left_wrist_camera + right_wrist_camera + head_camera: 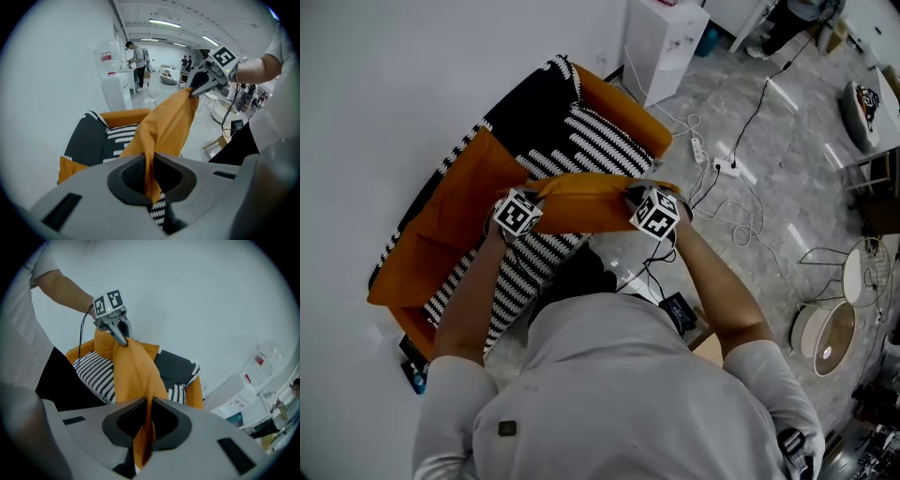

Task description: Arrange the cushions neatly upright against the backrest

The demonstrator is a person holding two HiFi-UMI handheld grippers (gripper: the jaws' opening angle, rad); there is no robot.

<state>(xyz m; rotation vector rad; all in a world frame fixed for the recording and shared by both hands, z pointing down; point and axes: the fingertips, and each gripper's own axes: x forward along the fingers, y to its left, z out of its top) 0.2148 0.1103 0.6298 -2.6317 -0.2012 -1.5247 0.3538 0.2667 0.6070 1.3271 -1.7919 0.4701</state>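
Orange cushion (581, 202) aloft, stretched taut — striped cushion (605, 141) lying below.

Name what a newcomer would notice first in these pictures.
An orange cushion hangs stretched in mid-frame, pinched at one end by the left hand-held gripper and at the other by the right hand-held gripper. Beneath it, against the white wall, sits an orange sofa with black-and-white striped cushions.

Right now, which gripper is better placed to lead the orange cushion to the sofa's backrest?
Left, probably. The left gripper, shut on the orange cushion, hangs over the sofa nearer the wall; the right gripper, also clamped, sits at its front edge.
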